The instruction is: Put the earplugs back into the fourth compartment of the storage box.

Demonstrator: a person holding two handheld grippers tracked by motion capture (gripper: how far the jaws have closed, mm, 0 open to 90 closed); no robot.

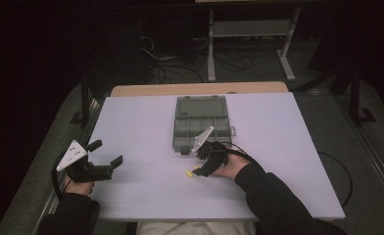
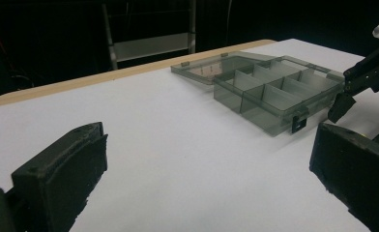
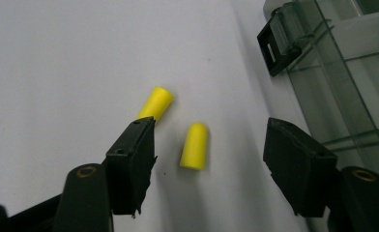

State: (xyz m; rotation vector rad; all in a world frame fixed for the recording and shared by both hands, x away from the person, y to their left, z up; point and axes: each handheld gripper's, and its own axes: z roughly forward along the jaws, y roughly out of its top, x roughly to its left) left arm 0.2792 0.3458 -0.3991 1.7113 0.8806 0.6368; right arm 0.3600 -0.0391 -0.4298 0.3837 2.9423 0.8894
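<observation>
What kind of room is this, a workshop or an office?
Probably a lab set up for recording: a white table in a dark room, loose cables on the floor behind, and a person working hand-held grippers near a clear compartment box and yellow earplugs.

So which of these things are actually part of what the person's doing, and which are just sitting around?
Part of the job:
- two yellow earplugs lying on the white table
- right gripper, open around the nearer plug
- open grey compartment box

Just around:
- left gripper, open, holding nothing
- metal stand and cables on the floor
</observation>
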